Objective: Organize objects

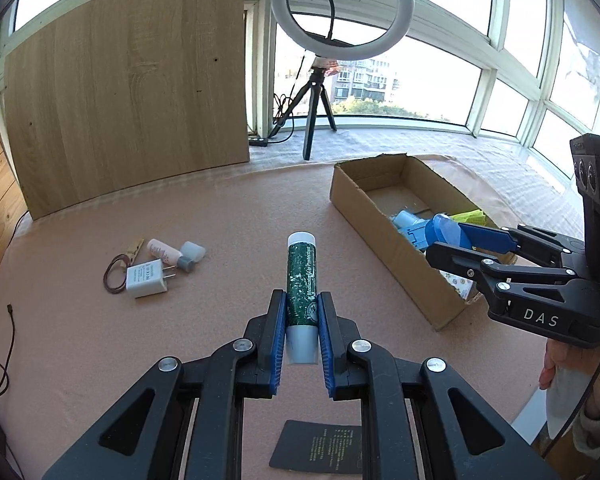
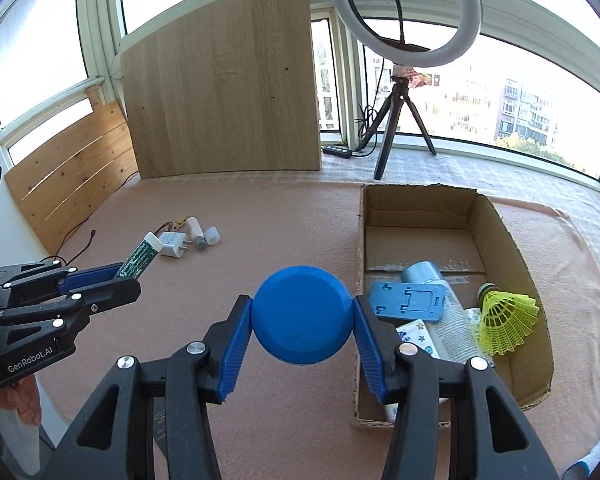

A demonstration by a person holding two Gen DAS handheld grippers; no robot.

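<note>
My left gripper [image 1: 301, 300] is shut on a green lip-balm tube [image 1: 300, 280] with a white cap, held above the pink mat; it also shows in the right wrist view [image 2: 139, 258]. My right gripper [image 2: 303, 308] is shut on a round blue object [image 2: 303, 314], held just left of the cardboard box [image 2: 512, 240]. In the left wrist view the right gripper [image 1: 460, 244] reaches over the box [image 1: 364, 216] at the right. The box holds a blue stand [image 2: 408, 298], a yellow shuttlecock [image 2: 504, 318] and a tube.
A white charger [image 1: 146, 280], a small pink bottle [image 1: 166, 252], a grey cap, a clip and a rubber band lie on the mat at the left. A black card [image 1: 316, 446] lies near me. A ring light on a tripod [image 1: 320, 120] and a wooden board [image 1: 132, 88] stand behind.
</note>
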